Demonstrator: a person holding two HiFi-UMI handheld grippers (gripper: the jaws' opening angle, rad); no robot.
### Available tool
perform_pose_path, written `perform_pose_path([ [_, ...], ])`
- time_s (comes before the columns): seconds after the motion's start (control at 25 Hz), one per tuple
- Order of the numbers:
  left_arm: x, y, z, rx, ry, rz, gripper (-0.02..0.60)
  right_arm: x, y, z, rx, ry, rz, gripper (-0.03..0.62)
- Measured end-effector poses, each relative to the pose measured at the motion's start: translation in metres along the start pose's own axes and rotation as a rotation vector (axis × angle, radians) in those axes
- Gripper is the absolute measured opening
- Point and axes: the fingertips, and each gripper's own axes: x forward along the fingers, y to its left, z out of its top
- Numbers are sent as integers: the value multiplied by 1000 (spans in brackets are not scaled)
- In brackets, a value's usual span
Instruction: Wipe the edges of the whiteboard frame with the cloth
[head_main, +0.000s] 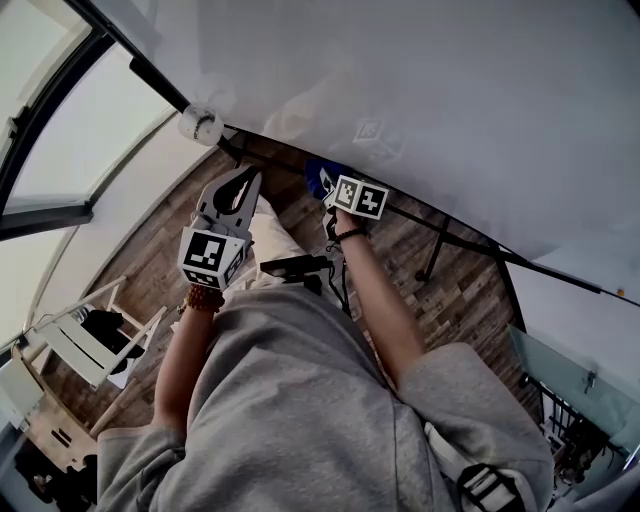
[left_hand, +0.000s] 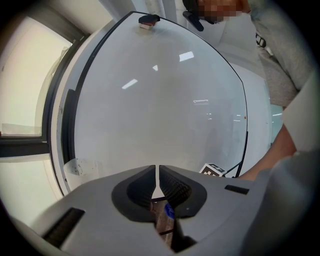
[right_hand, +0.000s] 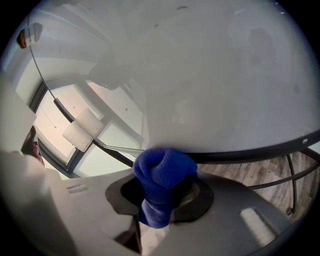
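Note:
The whiteboard (head_main: 420, 90) fills the upper head view, and its thin black frame (head_main: 560, 275) runs diagonally below it. My right gripper (head_main: 328, 188) is shut on a bunched blue cloth (head_main: 320, 178), which sits against the lower frame edge. In the right gripper view the cloth (right_hand: 162, 182) bulges out of the jaws and touches the black frame (right_hand: 250, 152). My left gripper (head_main: 245, 183) hovers left of the cloth, just below the frame, shut with nothing between its fingers. Its view faces the board surface (left_hand: 160, 100) over the gripper (left_hand: 158, 181).
A white round corner piece (head_main: 200, 123) sits on the frame at the upper left. Dark-framed windows (head_main: 40, 215) stand to the left. The black stand legs (head_main: 438, 250) rest on a wooden floor (head_main: 470, 300). A white rack (head_main: 90, 345) is at the lower left. A small dark object (left_hand: 149, 21) sits on the board's far edge.

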Motion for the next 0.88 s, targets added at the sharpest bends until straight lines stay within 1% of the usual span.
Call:
perform_pose_path([
  [0.08,-3,3,-6,-12,12,7,29,4,5,-3,-1,5,8,115],
  [0.2,-6,11,-10,-3,36,-1,29,12,15,-3,-6,12,22,115],
  [0.28,-8,19,-8,2,30,0,29,16,23,-3,-9,19,32,115],
  [0.48,-13,45,-8,-14,23,38,29,33,47,-2,-14,26,60,115],
  [0.88,-22,65,-11,-33,24,55,29,54,78,-3,-30,33,84,115],
])
